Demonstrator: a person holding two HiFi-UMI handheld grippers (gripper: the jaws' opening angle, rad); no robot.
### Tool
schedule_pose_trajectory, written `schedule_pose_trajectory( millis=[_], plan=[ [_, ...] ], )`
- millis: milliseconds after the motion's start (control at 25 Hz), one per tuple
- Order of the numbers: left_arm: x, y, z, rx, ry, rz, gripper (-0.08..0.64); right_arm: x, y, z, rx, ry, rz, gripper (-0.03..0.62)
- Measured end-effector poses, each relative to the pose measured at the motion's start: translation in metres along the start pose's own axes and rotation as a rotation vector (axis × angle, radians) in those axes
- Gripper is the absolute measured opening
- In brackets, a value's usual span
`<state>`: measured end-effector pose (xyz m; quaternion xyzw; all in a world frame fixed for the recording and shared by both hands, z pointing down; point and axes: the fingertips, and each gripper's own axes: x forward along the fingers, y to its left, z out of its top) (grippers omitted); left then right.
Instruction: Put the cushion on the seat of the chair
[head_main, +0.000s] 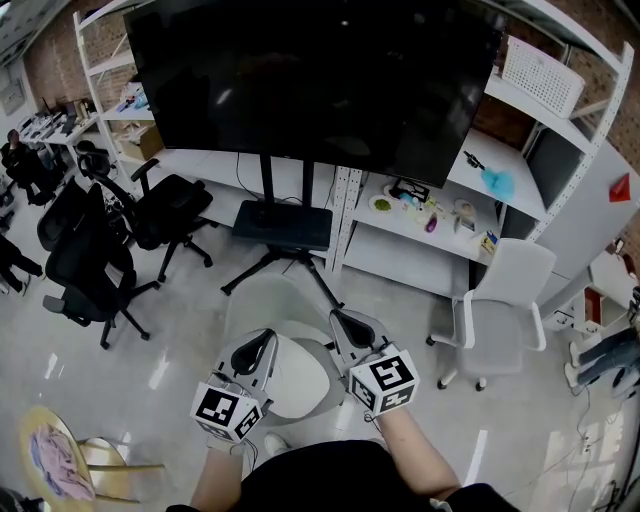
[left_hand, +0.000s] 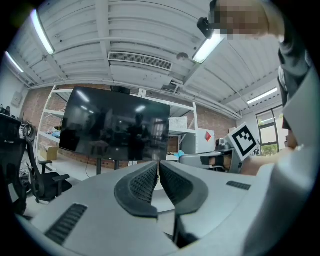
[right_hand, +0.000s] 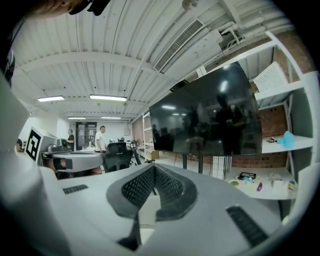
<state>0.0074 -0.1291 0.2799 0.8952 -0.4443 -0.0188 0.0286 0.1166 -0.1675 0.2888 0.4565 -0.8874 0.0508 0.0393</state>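
A white cushion (head_main: 295, 385) hangs close in front of me in the head view, between my two grippers. The left gripper (head_main: 262, 342) lies over its left upper edge and the right gripper (head_main: 345, 322) by its right upper corner. Both point level. In the left gripper view the jaws (left_hand: 159, 167) are closed, with a white strip of cushion (left_hand: 164, 202) between the pads. The right gripper view shows the same: closed jaws (right_hand: 153, 170) with white fabric (right_hand: 147, 215) pinched low between them. A white chair (head_main: 500, 310) with a bare seat stands to the right, apart from the cushion.
A large black screen (head_main: 320, 80) on a wheeled stand (head_main: 283, 225) faces me. White shelves (head_main: 430, 220) run behind it. Black office chairs (head_main: 170, 210) stand at the left, and a yellow wooden seat with cloth (head_main: 55, 455) is at bottom left. A pale grey rounded shape (head_main: 270, 300) lies beyond the cushion.
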Motion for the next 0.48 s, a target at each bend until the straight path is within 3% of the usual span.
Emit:
schedule_pose_trajectory(
  millis=[480],
  plan=[
    [0.000,-0.017,-0.004,0.014,0.036,0.011,0.011,-0.015,-0.011,-0.001,0.013,-0.005,0.004,0.006]
  ],
)
